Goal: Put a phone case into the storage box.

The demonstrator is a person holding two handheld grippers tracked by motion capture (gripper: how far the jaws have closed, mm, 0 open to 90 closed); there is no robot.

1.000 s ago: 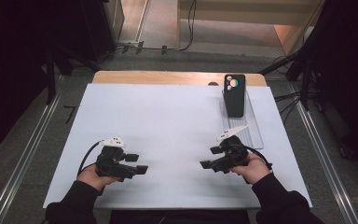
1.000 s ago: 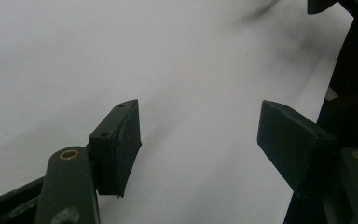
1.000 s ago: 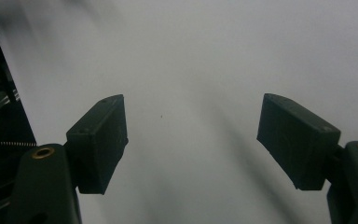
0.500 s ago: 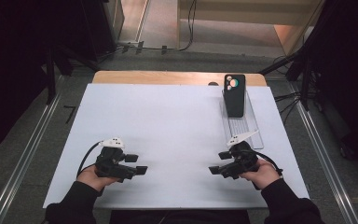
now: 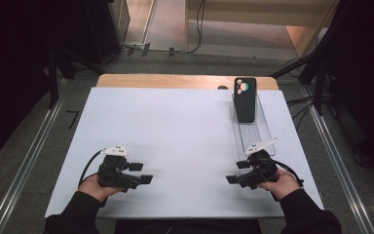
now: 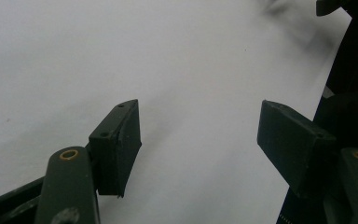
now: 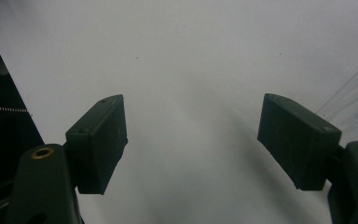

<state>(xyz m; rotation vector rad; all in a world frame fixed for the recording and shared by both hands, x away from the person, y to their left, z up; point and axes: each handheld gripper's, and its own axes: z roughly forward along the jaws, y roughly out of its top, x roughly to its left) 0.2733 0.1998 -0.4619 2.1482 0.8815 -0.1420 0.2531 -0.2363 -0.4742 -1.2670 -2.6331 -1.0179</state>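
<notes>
A black phone [image 5: 245,100] with a camera ring on its back leans upright at the far end of a clear tray [image 5: 253,137] on the right of the white table [image 5: 185,126]. My left gripper [image 5: 141,173] rests low over the near left of the table, jaws open and pointing right. In the left gripper view its fingertips [image 6: 121,140] stand wide apart over bare white surface. My right gripper [image 5: 236,172] sits just before the tray's near end, pointing left, open. Between its pads [image 7: 298,140] there is only white table.
A corner of the clear tray [image 7: 356,100] shows at the right edge of the right gripper view. A strip of bare wood [image 5: 175,81] runs along the table's far edge. Metal rails [image 5: 24,165] flank the table on both sides, with cables on the floor beyond.
My right hand has slid a little to the right and toward the near edge. The left hand has stayed put. Both pairs of jaws stand as wide as before.
</notes>
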